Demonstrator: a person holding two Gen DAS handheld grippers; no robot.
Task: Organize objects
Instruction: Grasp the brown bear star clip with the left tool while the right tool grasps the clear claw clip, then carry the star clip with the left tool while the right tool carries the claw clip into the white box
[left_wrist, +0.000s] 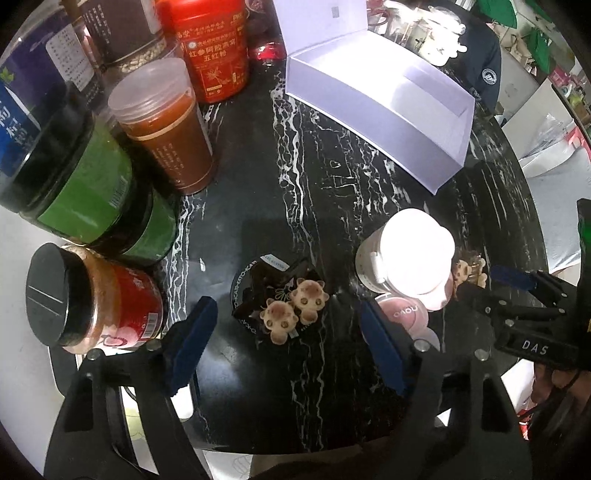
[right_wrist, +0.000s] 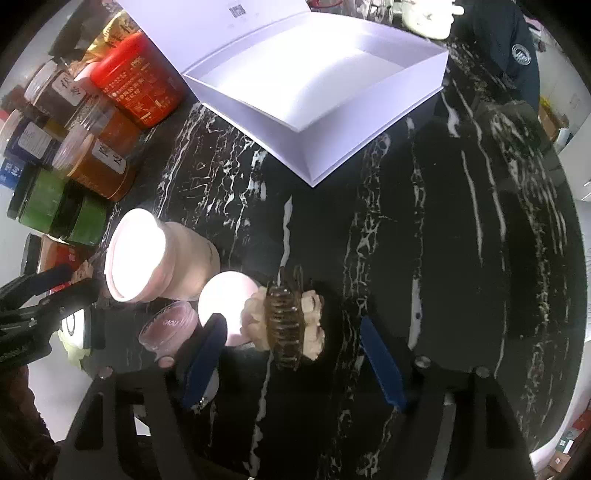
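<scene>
1. Surface: round black marble table (left_wrist: 325, 177) with white veins; a cluttered room shows past its far edge.
2. Far side: a white box (left_wrist: 380, 110) stands open and empty, lid tilted back.
3. Left edge of the table: a crowd of jars. Red tin (left_wrist: 214, 48), brown jar with a clear lid (left_wrist: 166, 125), two green-labelled jars (left_wrist: 92, 192), and a red-labelled jar with a black lid (left_wrist: 92, 299) tipped on its side.
4. Left claw (left_wrist: 288, 332): jaws open, pointing steeply down. Between the blue pads, not touched by them, lies a dark packet carrying two small tan bear clips (left_wrist: 293, 306) on the table.
5. Just right of that: a tall white-lidded pot (left_wrist: 406, 254), and a small pink jar (left_wrist: 402, 314) close to the right pad.
6. Right claw (right_wrist: 295, 354): jaws open, also pointing steeply down. A brown hair claw clip (right_wrist: 284, 325) with cream plush bits lies between the pads, untouched.
7. In the right wrist view, a white round lid (right_wrist: 225, 302) sits touching the clip's left side; the pink jar is just beyond the left pad.
</scene>
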